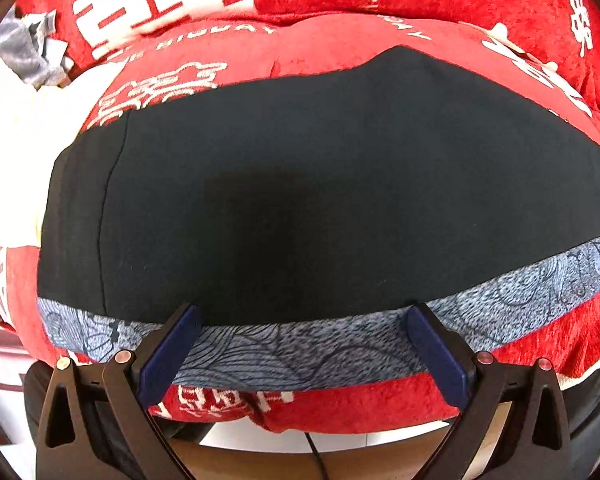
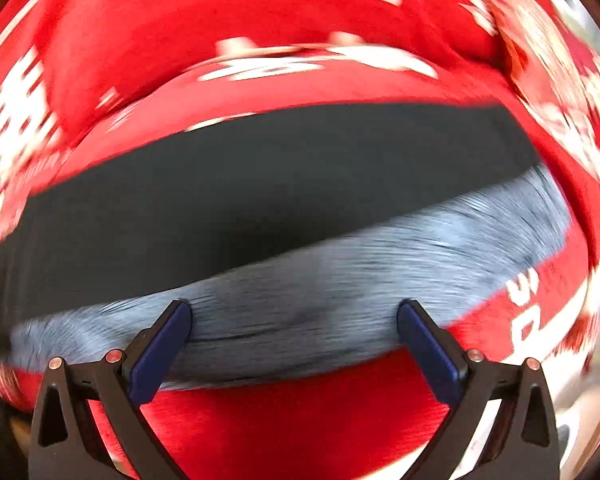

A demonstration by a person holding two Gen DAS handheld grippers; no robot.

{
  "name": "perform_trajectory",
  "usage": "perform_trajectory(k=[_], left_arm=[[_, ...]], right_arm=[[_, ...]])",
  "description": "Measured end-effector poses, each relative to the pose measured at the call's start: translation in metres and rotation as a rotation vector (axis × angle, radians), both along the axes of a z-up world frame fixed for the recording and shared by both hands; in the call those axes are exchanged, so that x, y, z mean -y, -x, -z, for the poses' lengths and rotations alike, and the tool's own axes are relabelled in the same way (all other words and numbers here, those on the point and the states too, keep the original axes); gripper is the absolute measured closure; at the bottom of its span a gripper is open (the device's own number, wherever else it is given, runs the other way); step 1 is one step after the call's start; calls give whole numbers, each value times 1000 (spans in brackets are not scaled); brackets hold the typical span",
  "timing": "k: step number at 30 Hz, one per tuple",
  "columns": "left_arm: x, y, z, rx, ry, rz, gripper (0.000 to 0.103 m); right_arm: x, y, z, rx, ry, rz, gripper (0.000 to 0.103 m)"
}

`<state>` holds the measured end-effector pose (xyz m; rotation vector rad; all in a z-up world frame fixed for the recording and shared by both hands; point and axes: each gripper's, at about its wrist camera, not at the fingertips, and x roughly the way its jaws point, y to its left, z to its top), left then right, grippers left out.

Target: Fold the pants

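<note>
Along the pants (image 1: 300, 208) edge, red blanket (image 1: 340, 40).

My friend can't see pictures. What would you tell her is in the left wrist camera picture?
Black pants with a blue-grey patterned band along the near edge lie flat on a red blanket with white writing. The left gripper is open, its two dark blue fingers spread over that band.

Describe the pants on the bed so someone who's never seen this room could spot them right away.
Look at the red blanket with white lettering that covers the whole surface. Lying flat across its middle is a wide dark garment, the pants. Unlike the red plush around them they are plain black, with a blue-grey patterned band along the near edge.
</note>
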<state>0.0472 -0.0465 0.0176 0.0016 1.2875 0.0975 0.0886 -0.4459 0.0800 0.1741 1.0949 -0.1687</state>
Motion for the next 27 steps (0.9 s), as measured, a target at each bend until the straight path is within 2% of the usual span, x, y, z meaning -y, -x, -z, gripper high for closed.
perform_trajectory(k=[4, 8, 11, 13, 17, 20, 23, 27], left_arm=[[-3, 3, 5, -35, -17, -18, 0], [4, 5, -6, -47, -26, -34, 0], [25, 1, -23, -18, 0, 9, 0], [48, -5, -33, 6, 7, 53, 0], [102, -27, -33, -10, 31, 142, 0], [149, -44, -23, -24, -5, 210, 0], [180, -55, -18, -48, 0, 242, 0], [207, -67, -19, -33, -2, 262, 0]], right_arm=[[54, 13, 0, 13, -56, 130, 0], [81, 36, -10, 40, 21, 249, 0], [105, 56, -15, 79, 9, 319, 0], [119, 69, -14, 97, -38, 353, 0], [135, 80, -10, 150, -113, 378, 0], [136, 76, -11, 195, -172, 362, 0], [133, 68, -12, 235, -222, 314, 0], [139, 49, 5, 230, -312, 303, 0]])
